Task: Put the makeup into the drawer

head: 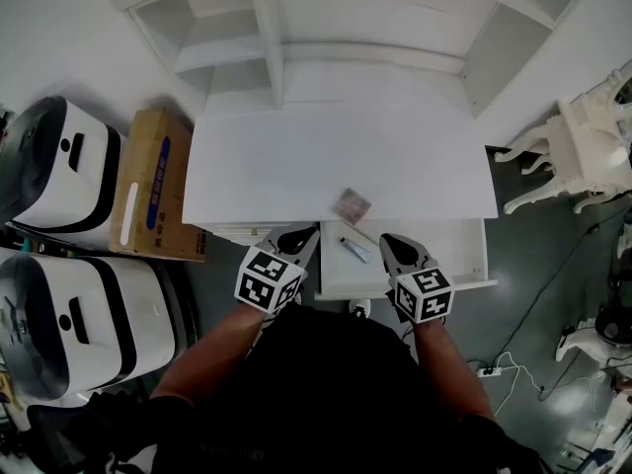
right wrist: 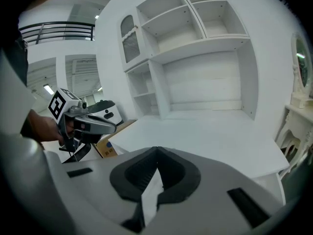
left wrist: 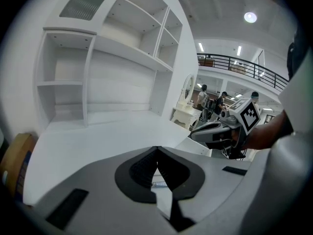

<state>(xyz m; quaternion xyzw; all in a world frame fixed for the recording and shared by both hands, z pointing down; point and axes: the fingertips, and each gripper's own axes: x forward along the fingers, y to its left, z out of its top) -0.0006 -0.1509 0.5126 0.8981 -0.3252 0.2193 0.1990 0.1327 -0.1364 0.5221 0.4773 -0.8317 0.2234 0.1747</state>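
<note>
A small squarish makeup item (head: 351, 205) lies on the white desk top (head: 296, 156), close to its front edge. Just below it the drawer (head: 472, 257) stands pulled out, and a small dark tube (head: 355, 249) lies inside. My left gripper (head: 301, 237) is shut and empty, hanging at the drawer's left side. My right gripper (head: 391, 244) is shut and empty too, over the drawer to the right of the tube. In the left gripper view the jaws (left wrist: 156, 149) meet, with the tube (left wrist: 159, 184) seen beneath them. The right gripper (right wrist: 156, 150) shows its tips together.
A white hutch with open shelves (head: 267, 28) rises behind the desk. A cardboard box (head: 148, 181) and two white machines (head: 59, 161) stand on the floor at left. An ornate white chair (head: 583, 146) and floor cables (head: 504, 363) are at right.
</note>
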